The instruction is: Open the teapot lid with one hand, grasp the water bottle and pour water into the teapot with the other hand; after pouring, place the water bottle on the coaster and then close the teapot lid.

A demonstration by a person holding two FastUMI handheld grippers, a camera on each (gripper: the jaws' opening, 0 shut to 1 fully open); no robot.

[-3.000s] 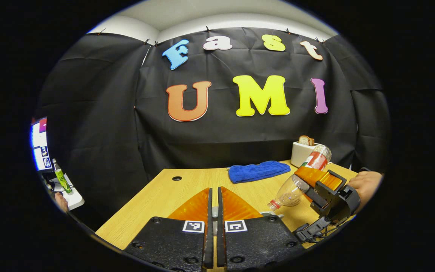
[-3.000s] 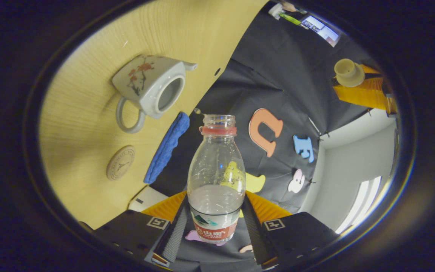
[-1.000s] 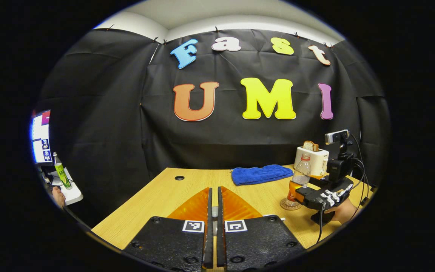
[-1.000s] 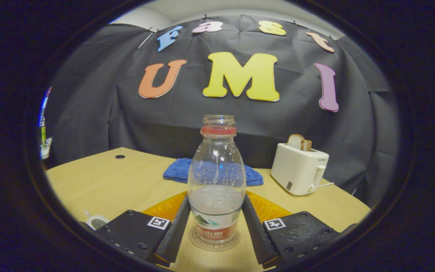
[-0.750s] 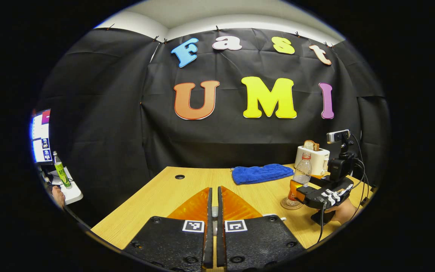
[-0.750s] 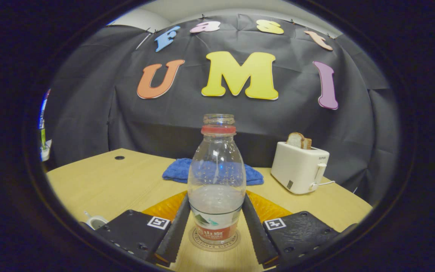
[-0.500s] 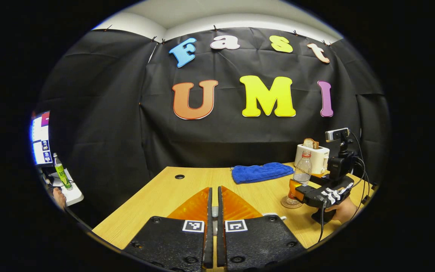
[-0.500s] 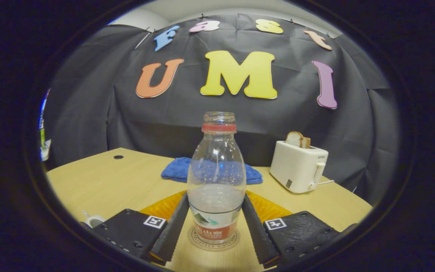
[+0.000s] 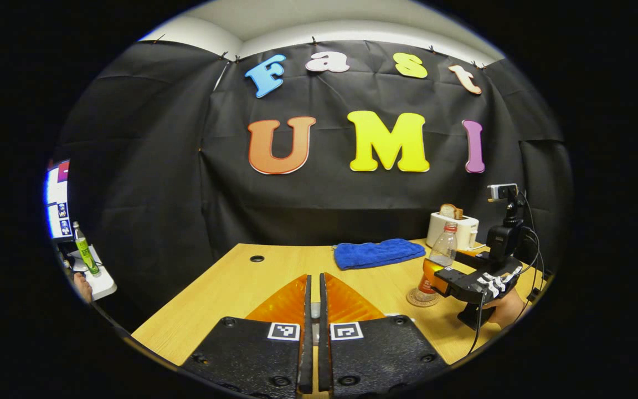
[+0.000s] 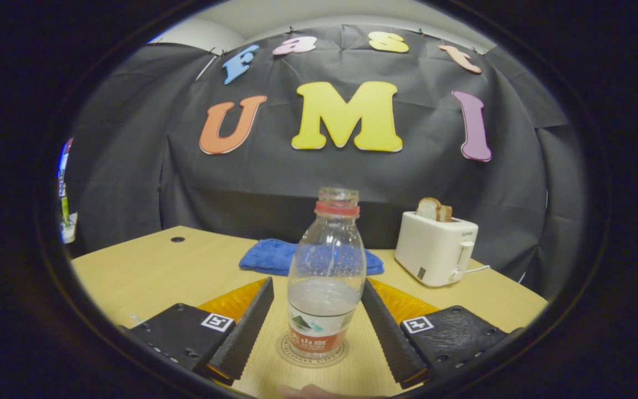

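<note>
- right gripper [image 10: 319,327] spread wide; its fingers [image 10: 244,327] stand either side of the water bottle with a gap on both sides, not touching it
- water bottle [image 10: 325,282] upright on the round coaster [image 10: 286,349] on the desk [image 10: 147,271]; cap off, red neck ring, roughly a third full of water, label band low on the body
- in the left gripper view, same water bottle [image 9: 440,256] stands on the coaster [image 9: 414,299] at the right part of the desk [image 9: 230,282]; right gripper [image 9: 435,275] close beside it, a hand [image 9: 504,310] holding it from below, small camera on a stalk on top
- left gripper [image 9: 312,332] pressed together with only a thin slit between its fingers [image 9: 283,310]; something small and pale sits in the slit but I cannot tell what it is, or whether it is pinched
- blue cloth [image 10: 274,255] lies folded on the desk behind the bottle, well apart from it; also seen at [image 9: 379,253]
- white toaster [image 10: 435,249] with bread slices in its slot, at the back right of the desk, cord trailing right; also at [image 9: 453,228]
- dark round hole [image 10: 177,239] in the desk top, far left
- green bottle [image 9: 83,257] and a lit screen [image 9: 56,199] off the desk at far left
- teapot body cannot be made out
</note>
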